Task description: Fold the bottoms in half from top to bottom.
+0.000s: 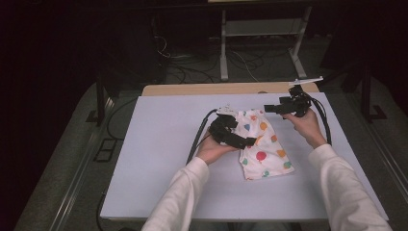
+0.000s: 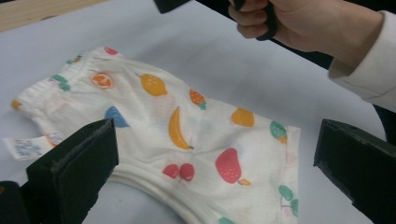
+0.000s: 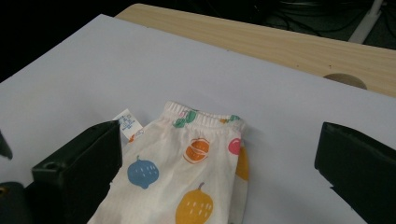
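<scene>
The fruit-print shorts [image 1: 262,144] lie folded, waistband away from the person. The left gripper [image 1: 240,140] hovers over them, the nearer one, jaws wide and empty. The right gripper [image 1: 269,109], also open and empty, seems just beyond the waistband.

From above, the left tongs [image 1: 235,136] and the hand [image 1: 211,148] holding them cover the near left edge of the fruit-print shorts [image 1: 264,149], so the cloth beneath can't be made out. In the left gripper view the shorts [image 2: 187,135] run off the bottom edge, and one black jaw hides part of their lower hem. The care label [image 2: 25,148] carries print too small and blurred to read. In the right gripper view the shorts [image 3: 196,177] are cut off at the bottom, their left side behind a jaw.
</scene>
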`<state>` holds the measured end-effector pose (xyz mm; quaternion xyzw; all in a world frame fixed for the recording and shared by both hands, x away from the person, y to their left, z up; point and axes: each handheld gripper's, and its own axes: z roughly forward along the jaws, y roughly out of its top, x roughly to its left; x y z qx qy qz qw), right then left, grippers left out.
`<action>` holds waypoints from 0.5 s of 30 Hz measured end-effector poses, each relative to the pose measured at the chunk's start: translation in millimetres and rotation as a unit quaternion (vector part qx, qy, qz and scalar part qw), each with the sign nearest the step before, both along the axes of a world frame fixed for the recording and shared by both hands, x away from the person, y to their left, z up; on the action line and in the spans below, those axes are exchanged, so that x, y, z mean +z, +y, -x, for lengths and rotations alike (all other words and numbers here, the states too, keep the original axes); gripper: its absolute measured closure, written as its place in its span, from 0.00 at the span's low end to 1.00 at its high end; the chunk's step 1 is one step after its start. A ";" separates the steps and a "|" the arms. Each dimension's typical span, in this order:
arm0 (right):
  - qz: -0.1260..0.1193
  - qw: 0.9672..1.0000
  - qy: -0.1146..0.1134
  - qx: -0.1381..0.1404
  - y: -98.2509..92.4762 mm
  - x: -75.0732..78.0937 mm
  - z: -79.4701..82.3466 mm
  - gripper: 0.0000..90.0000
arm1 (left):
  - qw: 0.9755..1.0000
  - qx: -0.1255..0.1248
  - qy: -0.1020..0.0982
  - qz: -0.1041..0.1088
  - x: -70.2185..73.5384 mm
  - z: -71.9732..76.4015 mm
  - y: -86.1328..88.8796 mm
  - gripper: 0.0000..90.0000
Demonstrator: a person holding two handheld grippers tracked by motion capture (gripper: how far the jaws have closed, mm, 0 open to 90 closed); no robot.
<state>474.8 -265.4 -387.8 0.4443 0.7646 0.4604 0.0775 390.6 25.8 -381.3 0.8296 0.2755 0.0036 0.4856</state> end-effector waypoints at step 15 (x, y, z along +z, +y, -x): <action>0.011 1.000 0.011 0.019 -3.2 5.6 4.9 0.00 | 0.999 0.013 0.022 -0.025 9.5 -36.0 19.9 0.00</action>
